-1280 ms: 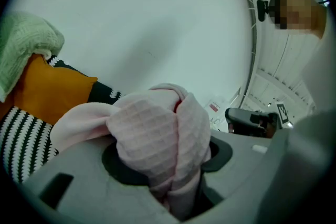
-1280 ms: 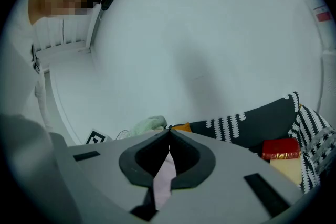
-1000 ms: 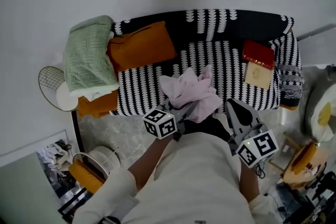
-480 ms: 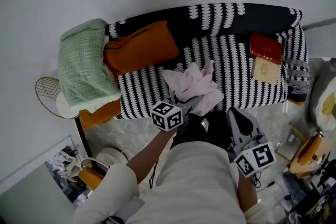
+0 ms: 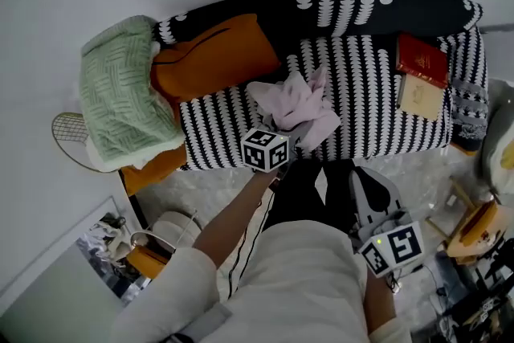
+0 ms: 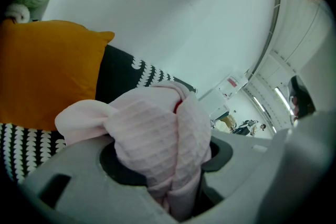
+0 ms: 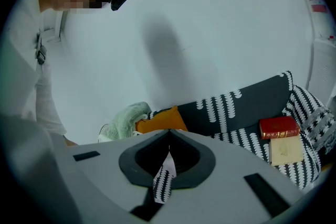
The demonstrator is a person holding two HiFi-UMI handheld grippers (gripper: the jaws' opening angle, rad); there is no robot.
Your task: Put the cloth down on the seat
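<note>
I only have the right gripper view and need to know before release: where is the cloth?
Observer: The pink cloth is clamped in the left gripper's jaws.
Operator: Is it over the seat?
Observer: Yes. In the head view it is over the striped seat, right of the orange cushion. I cannot tell whether it touches.
Operator: Where is my gripper relative to the sofa?
Observer: The right gripper is short of the sofa's front edge, over the floor.

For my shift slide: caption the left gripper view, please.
Left gripper shut on a bunched pink cloth, orange cushion and patterned sofa behind.
</note>
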